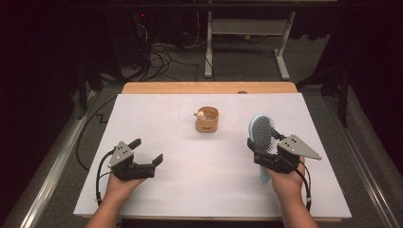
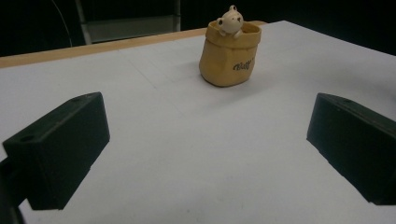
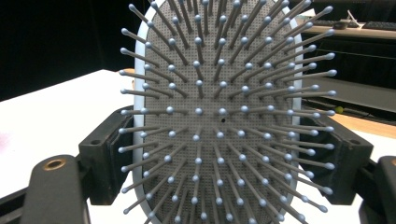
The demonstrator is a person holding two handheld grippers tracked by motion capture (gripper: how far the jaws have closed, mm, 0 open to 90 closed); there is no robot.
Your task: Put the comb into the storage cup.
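The right gripper (image 1: 266,151) clamps its jaws on the sides of the pale blue hairbrush (image 1: 261,133), bristles facing its camera (the handle end is mostly hidden behind the gripper and hand). The left gripper (image 1: 147,151) stands wide apart, holding nothing, above the white tabletop (image 1: 190,190), aimed toward the yellow bear pot (image 2: 229,56).

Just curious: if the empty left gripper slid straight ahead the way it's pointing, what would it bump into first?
Probably the yellow bear pot: it sits ahead of the open left gripper, slightly right of centre, so it might just clip it.
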